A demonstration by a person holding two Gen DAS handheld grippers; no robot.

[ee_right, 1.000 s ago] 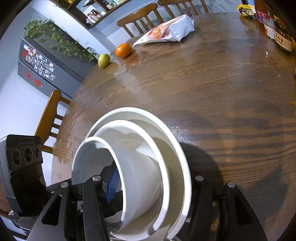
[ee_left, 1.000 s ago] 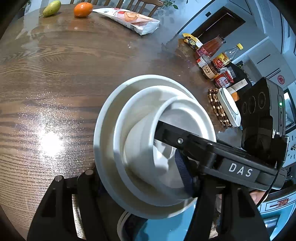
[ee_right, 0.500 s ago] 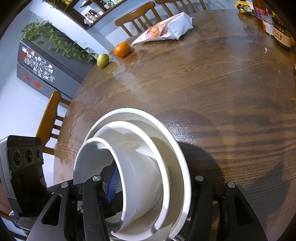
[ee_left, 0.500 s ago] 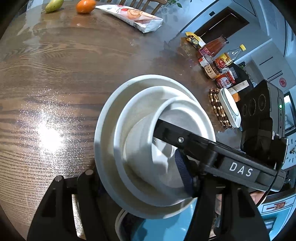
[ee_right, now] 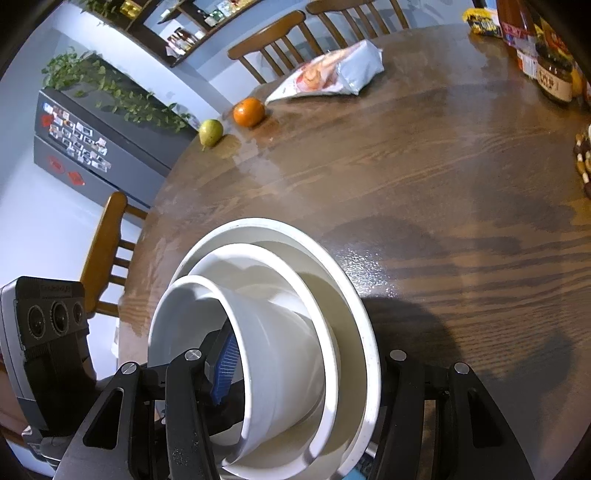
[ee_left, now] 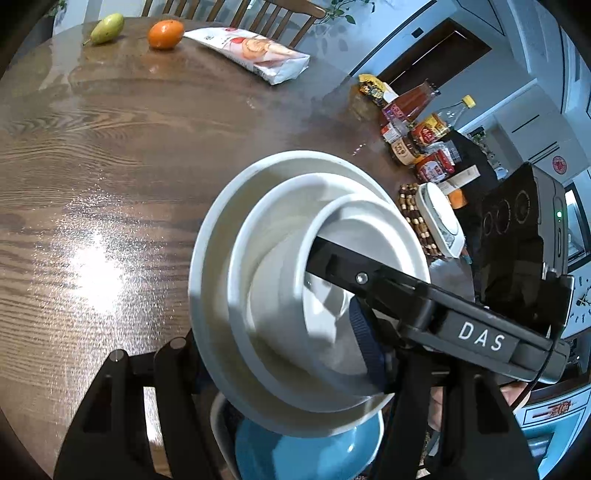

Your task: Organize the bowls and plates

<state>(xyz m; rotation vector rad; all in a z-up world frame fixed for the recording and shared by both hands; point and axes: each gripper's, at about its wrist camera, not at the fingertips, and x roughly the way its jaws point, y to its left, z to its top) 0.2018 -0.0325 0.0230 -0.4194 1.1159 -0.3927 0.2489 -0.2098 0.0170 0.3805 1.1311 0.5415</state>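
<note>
**A:** Anything new against a second ago?

**B:** Very little. Only a slight downward drift of the tabletop in the left view. Same tilt on the stack of white dishes: plate outermost, small bowl innermost. Lower middle of both views, lifted off the wood.

**A:** And the jaws?

**B:** Left gripper and right gripper both clamped across the stack, set fairly wide. Apparently one finger inside the small bowl, the other behind the plate.

**A:** Meaning for the job?

**B:** Probably mid-carry, not yet set down.

**A:** Differences between the views?

**B:** Left only: a blue bowl right under the stack at the bottom of the frame, likely the landing spot. Also bottles at upper right. Right only: a chair at the left edge, and a dark shadow beside the plate. Orange and pear in both, at the far rim.
</note>
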